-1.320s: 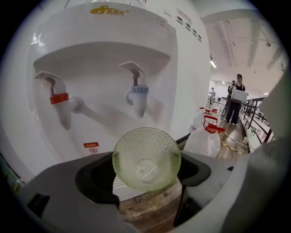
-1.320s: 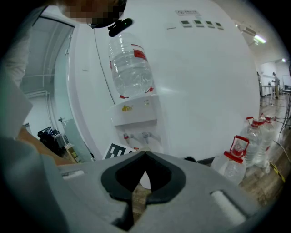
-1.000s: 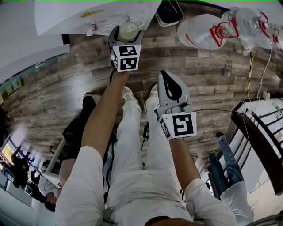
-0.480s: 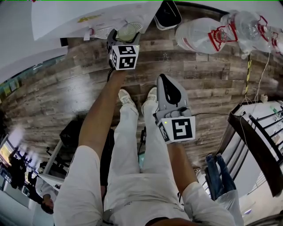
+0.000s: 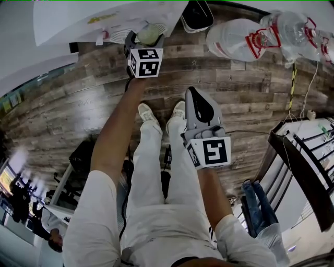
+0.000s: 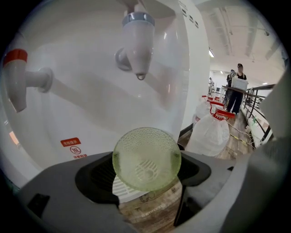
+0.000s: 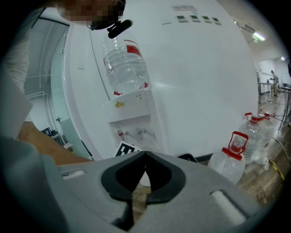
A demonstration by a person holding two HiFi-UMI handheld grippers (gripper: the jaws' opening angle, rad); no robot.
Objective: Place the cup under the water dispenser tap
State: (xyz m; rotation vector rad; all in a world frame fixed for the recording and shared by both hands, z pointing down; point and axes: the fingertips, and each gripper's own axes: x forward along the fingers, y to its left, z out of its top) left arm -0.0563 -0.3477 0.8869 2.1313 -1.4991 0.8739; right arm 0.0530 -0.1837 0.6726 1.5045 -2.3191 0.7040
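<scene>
A pale green, dimpled glass cup (image 6: 146, 159) sits between the jaws of my left gripper (image 6: 146, 169), which press on its two sides. It is below the blue-grey tap (image 6: 137, 42) of the white water dispenser (image 6: 91, 100), over the slotted drip tray (image 6: 126, 193). I cannot tell whether it rests on the tray. A red tap (image 6: 17, 78) is to the left. In the head view the cup (image 5: 148, 35) and left gripper (image 5: 146, 39) are at the dispenser's (image 5: 104, 18) foot. My right gripper (image 5: 194, 94) hangs back over the floor, shut and empty, its jaws touching (image 7: 145, 158).
Large water bottles (image 5: 242, 36) lie on the wooden floor right of the dispenser, next to a dark bin (image 5: 197, 14). A black rack (image 5: 305, 167) and cables stand at the right. The person's shoes (image 5: 148, 116) are just behind the left gripper. People stand far off (image 6: 237, 86).
My left gripper with the cup has edged closer to the dispenser and a little lower. The right gripper has stayed where it was.
</scene>
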